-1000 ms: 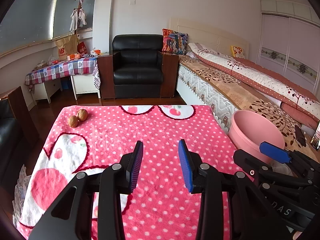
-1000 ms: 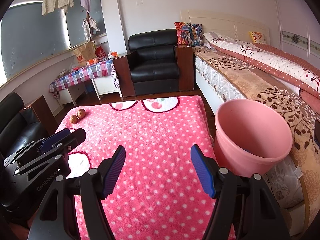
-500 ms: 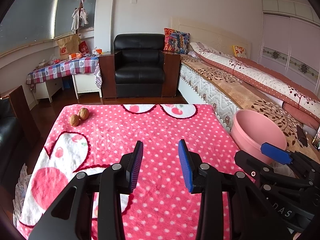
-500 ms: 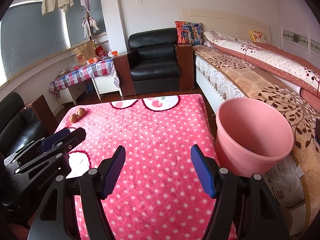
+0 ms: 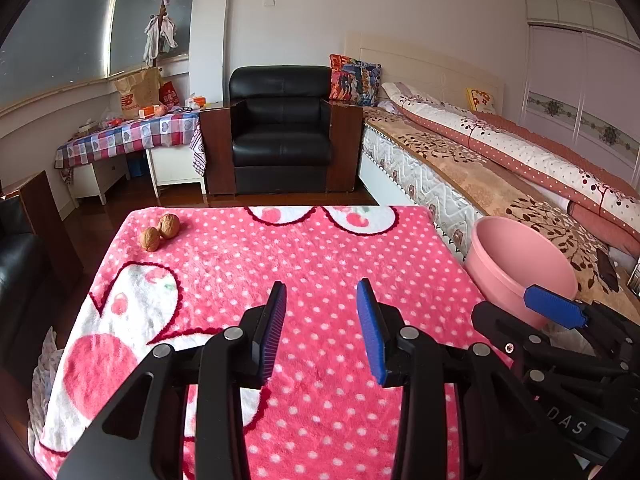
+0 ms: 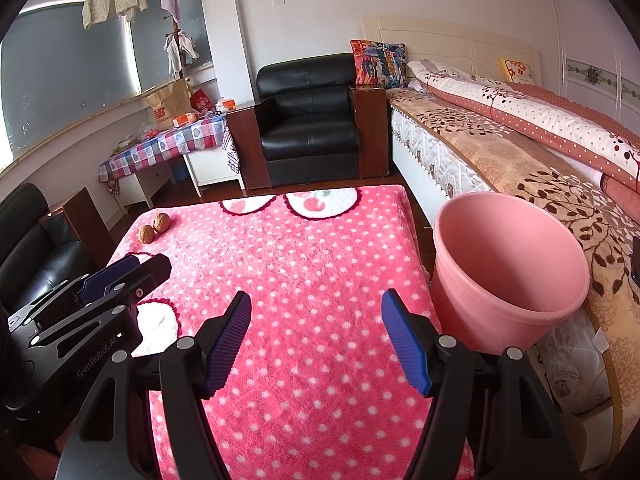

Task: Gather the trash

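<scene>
Both tools are held low over the near end of the table (image 5: pixel 320 248), covered w/ a pink polka-dot blanket; left gripper (image 5: pixel 322 322) and right gripper (image 6: pixel 316 334) are both spread apart, nothing held betw. the fingers. The trash, two walnuts (image 5: pixel 160 232), is seen touching each other at the far-left corner, well apart from either tool. The pink bin (image 6: pixel 508 268) stands just beside the table's right edge, next to the bed (image 6: pixel 500 148). Likely step: reach w/ the left gripper. One nut should be approached from above, fingers straddling it, closed gently since round shells roll on plush fabric.
</scene>
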Tool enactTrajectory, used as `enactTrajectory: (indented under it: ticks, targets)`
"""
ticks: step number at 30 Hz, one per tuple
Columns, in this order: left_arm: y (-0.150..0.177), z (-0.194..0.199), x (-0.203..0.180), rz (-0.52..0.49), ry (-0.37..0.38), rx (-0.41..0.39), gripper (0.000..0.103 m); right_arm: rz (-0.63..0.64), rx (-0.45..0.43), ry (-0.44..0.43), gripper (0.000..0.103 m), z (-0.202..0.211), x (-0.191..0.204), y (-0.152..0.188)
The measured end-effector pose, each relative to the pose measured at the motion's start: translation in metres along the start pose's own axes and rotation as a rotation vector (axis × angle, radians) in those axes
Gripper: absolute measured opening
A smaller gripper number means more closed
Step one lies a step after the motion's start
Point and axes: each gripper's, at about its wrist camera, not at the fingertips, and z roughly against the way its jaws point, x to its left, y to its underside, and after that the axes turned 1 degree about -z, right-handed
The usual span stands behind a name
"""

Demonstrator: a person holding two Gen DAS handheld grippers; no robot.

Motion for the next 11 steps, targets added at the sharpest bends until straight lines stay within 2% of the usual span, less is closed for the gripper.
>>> enactTrajectory:
  ticks: [11]
  targets:
    - [0.000,-0.005,0.002,0.011,-0.011,0.026,0.037,0.005,0.011,-0.004,0.067,0.000,0.004,0.015]
